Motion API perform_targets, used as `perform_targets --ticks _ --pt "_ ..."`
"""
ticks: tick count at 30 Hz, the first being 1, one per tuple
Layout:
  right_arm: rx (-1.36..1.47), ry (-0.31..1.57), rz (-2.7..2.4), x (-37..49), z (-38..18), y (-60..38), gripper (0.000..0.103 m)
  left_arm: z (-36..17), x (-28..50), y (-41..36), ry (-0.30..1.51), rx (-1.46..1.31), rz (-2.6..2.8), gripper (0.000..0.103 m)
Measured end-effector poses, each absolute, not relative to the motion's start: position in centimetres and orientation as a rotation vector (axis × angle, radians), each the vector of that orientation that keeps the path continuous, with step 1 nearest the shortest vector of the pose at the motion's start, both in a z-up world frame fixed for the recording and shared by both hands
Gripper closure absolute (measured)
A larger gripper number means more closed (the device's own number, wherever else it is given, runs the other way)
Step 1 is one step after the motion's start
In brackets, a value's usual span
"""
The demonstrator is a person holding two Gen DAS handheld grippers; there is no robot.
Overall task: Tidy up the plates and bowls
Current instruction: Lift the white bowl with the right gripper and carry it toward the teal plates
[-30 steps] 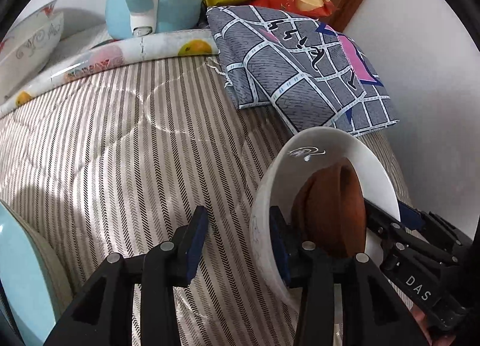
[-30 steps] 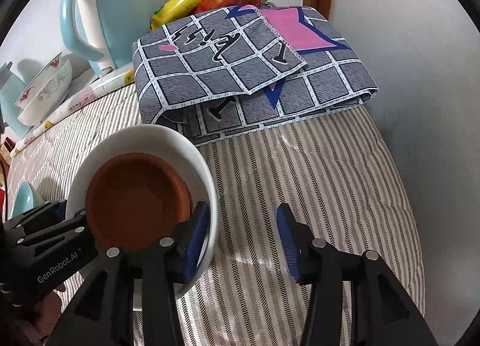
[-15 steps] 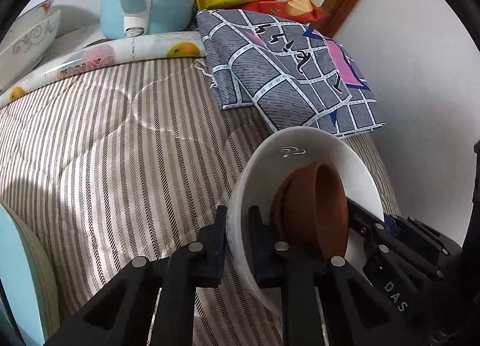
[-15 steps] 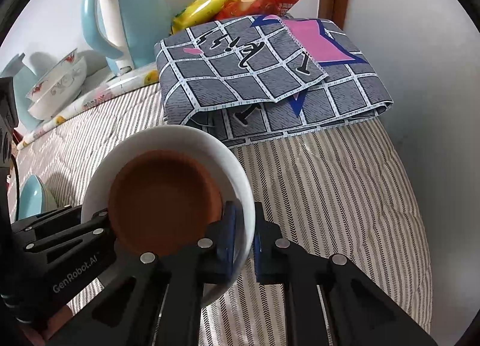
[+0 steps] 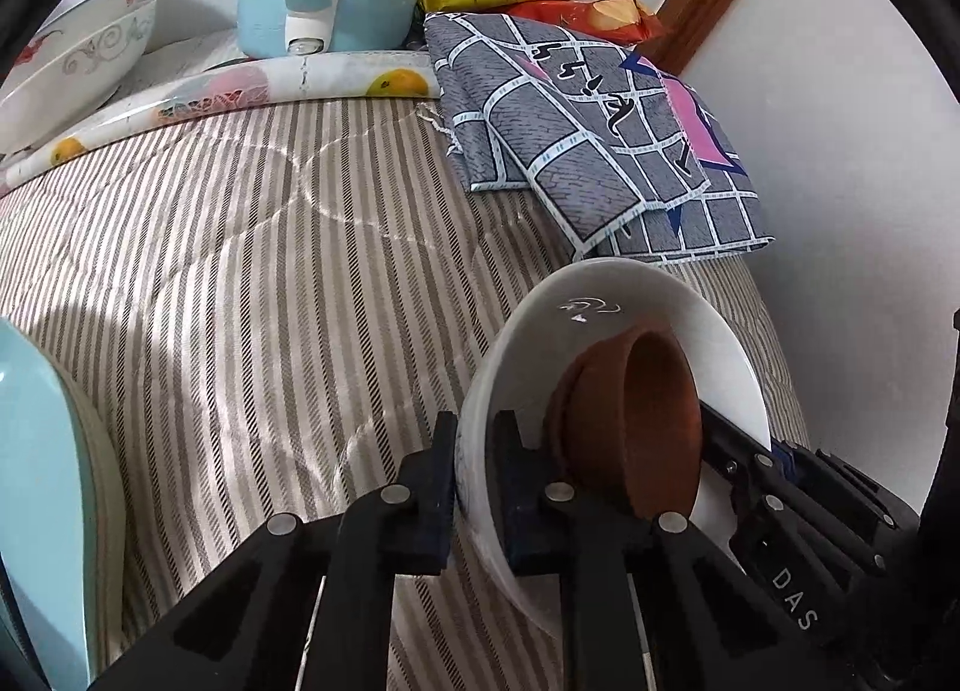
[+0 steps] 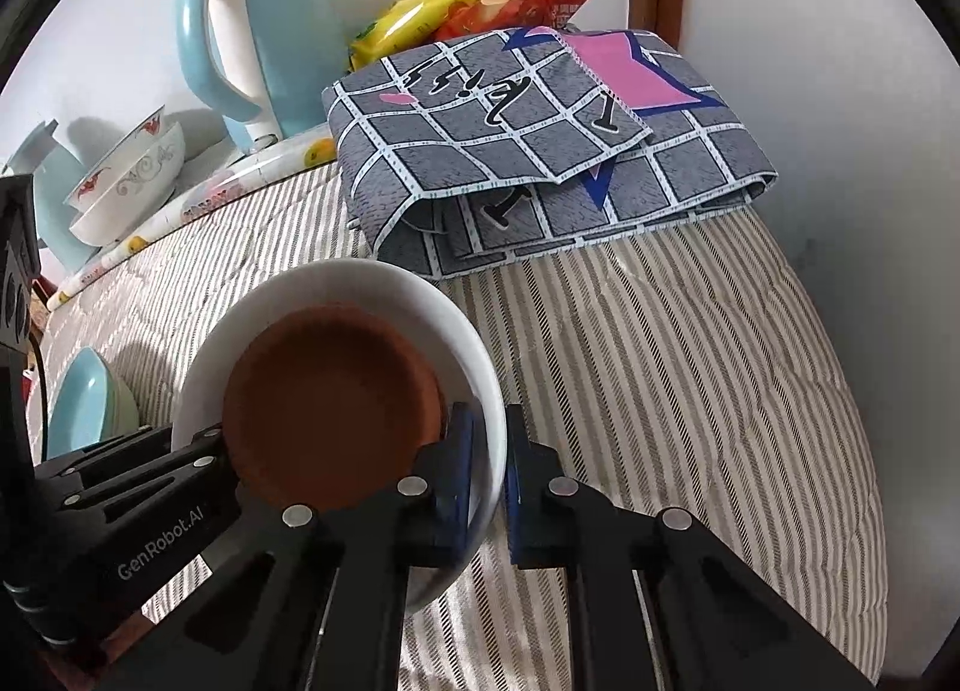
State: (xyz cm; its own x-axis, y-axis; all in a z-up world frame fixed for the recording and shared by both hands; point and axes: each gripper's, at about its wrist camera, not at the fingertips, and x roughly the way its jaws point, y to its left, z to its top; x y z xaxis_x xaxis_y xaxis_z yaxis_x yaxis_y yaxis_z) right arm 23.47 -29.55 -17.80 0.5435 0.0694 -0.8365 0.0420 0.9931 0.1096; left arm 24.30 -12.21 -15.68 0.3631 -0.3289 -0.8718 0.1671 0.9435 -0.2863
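Observation:
A white bowl (image 5: 600,325) (image 6: 366,283) with a brown clay bowl (image 5: 636,421) (image 6: 330,391) nested inside it rests on the striped quilt (image 5: 240,301). My left gripper (image 5: 477,487) is shut on the white bowl's left rim, one pad inside and one outside. My right gripper (image 6: 487,481) is shut on the opposite rim in the same way. Each gripper shows in the other's view at the bowl's far side. The bowl's base is hidden.
A folded grey checked cloth (image 6: 540,151) lies just behind the bowl, with snack bags (image 6: 468,1) and a blue kettle (image 6: 264,43) beyond. Patterned white bowls (image 6: 126,181) are stacked far left. Pale blue bowls (image 6: 84,409) sit near left. A white wall (image 6: 840,151) bounds the right.
Both grippers have gone from open to shut, each clamping the white bowl's rim. The bowl and hands have barely shifted.

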Motion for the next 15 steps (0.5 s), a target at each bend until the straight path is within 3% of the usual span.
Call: perform_targets --ticks 15 --pt "0.109 1.009 0.024 21.5 -17.8 -28.6 0.094 -15.3 22.1 -11.1 1.156 -0.165 -0.300 0.091"
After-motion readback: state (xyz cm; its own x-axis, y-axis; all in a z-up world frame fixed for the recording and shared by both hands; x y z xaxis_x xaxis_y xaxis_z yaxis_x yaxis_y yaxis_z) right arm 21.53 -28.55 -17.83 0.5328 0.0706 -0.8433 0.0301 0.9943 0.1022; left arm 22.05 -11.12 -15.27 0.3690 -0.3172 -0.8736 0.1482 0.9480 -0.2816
